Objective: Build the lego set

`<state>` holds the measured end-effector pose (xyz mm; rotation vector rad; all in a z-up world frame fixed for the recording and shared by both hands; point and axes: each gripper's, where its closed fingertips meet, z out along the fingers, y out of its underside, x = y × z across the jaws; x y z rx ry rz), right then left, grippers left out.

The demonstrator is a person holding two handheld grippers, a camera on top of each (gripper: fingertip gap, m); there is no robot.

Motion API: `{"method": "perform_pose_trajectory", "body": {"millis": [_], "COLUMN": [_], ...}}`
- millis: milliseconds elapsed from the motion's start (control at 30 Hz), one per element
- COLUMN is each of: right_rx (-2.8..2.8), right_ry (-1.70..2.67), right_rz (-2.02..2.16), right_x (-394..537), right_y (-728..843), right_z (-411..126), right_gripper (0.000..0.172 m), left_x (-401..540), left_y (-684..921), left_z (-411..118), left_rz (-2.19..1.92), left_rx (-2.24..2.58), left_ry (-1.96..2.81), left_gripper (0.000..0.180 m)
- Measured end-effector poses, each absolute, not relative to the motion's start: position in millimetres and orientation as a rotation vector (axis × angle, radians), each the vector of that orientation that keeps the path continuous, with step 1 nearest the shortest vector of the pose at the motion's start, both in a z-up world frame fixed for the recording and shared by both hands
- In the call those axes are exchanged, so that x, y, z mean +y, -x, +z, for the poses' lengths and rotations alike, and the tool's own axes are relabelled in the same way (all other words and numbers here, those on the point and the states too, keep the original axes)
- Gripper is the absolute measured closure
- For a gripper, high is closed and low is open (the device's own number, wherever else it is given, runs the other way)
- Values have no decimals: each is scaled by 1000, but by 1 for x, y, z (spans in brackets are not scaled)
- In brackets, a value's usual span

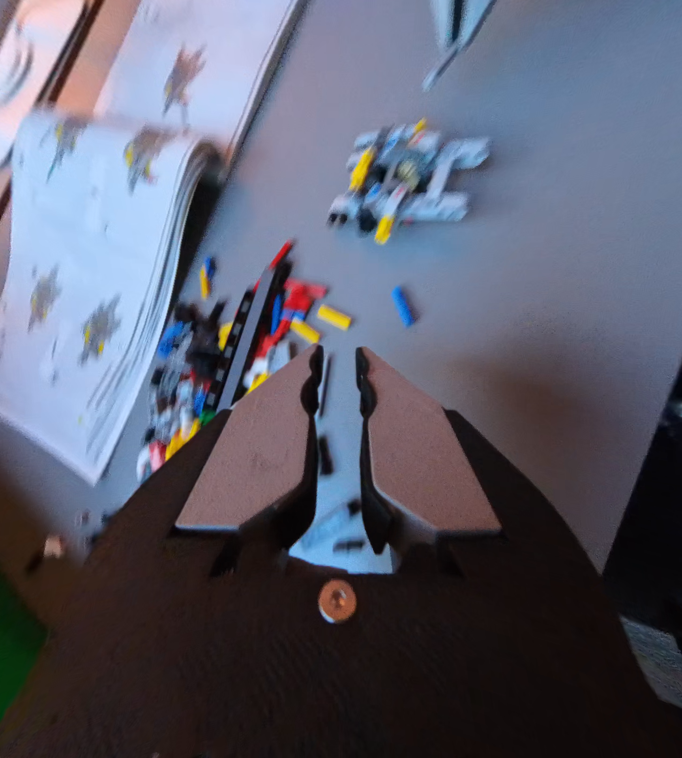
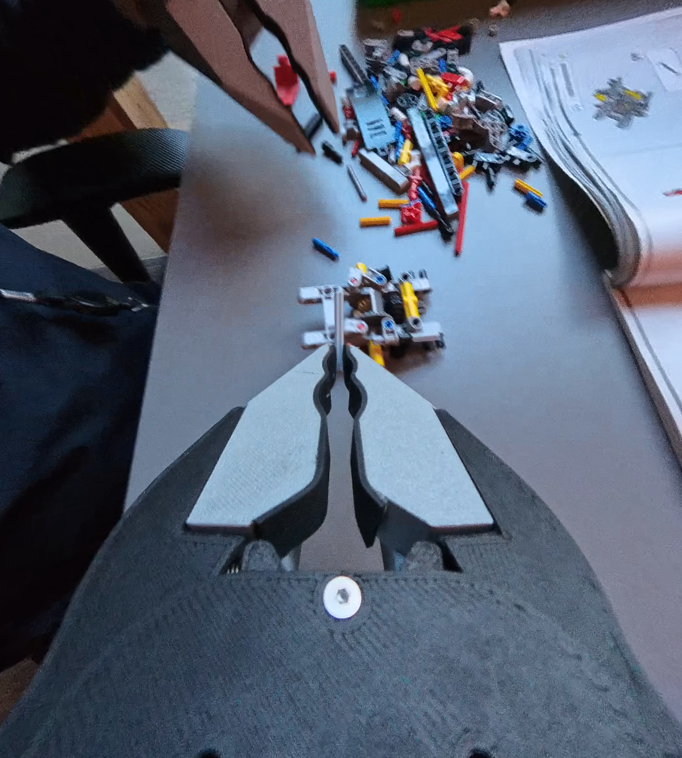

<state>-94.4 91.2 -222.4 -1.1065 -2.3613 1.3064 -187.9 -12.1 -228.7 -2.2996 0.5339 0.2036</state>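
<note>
The left gripper (image 1: 339, 352) had a dark brown, ridged printed body, two flat reddish-brown fingers (image 1: 273, 430) tapering to points with wavy black inner pads, and a copper-toned screw (image 1: 337, 601). The right gripper (image 2: 339, 352) was charcoal black with pale grey fingers (image 2: 273, 443), wavy black pads and a silver hex screw (image 2: 342, 602). Dark navy clothing (image 2: 44, 389) showed beside it.

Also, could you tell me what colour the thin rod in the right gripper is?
Light grey rod; right wrist view shows it best.

grey tabletop (image 2: 536, 389) | black chair (image 2: 97, 172) | wooden floor (image 2: 142, 102)
</note>
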Motion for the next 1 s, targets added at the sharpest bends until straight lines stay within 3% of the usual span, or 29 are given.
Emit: {"method": "perform_pose_trajectory", "body": {"millis": [200, 467, 867, 900, 967, 1000], "right_rx": [-2365, -2367, -2336, -2303, -2193, -2153], "right_ry": [1136, 1170, 1156, 1153, 1154, 1155], "right_rz": [1432, 1551, 1503, 1489, 1396, 1337], "right_x": [60, 51, 42, 43, 49, 52], "right_y": [101, 102, 108, 110, 118, 121], "right_z": [-210, -209, -216, -215, -213, -214], "right_gripper": [171, 171, 171, 167, 139, 136], "left_x": [42, 57, 40, 36, 24, 16], "left_y": [130, 106, 110, 113, 124, 132], "left_z": [-224, -224, -230, -229, -233, -235], "left_rz": [148, 106, 21, 14, 17, 28], "left_rx": [827, 989, 827, 790, 714, 669], "left_ry": [2196, 2121, 2142, 2149, 2185, 2210], "left_gripper": [162, 171, 179, 179, 179, 179]}}
